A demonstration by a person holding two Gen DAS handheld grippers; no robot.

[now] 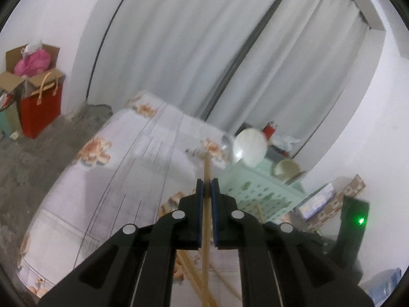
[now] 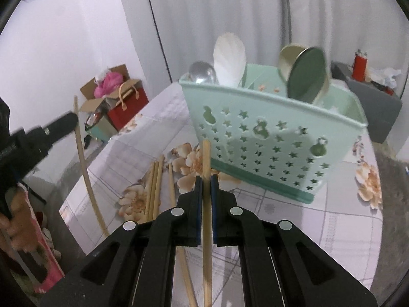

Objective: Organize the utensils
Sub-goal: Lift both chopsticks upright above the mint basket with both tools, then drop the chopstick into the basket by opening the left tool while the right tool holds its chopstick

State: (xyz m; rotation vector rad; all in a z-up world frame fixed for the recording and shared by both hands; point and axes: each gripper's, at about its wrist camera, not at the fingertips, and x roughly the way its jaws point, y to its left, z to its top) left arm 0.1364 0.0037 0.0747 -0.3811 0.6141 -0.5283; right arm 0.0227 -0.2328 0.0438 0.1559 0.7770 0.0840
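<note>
**Chopsticks out, holder half full**

Mint green holder (image 2: 268,138) with star cutouts stands upright on the table, holding a metal spoon (image 2: 203,73), white spoon (image 2: 228,56) and tilted cup (image 2: 304,73). Loose wooden chopsticks (image 2: 154,186) lie beside it.

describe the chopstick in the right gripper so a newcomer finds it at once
Start at the mint-green star-punched caddy on the floral tablecloth. In front of it the right gripper is clamped on one wooden chopstick, tip toward the caddy. The loose chopsticks lie flat on the cloth; the left gripper grips another.
</note>
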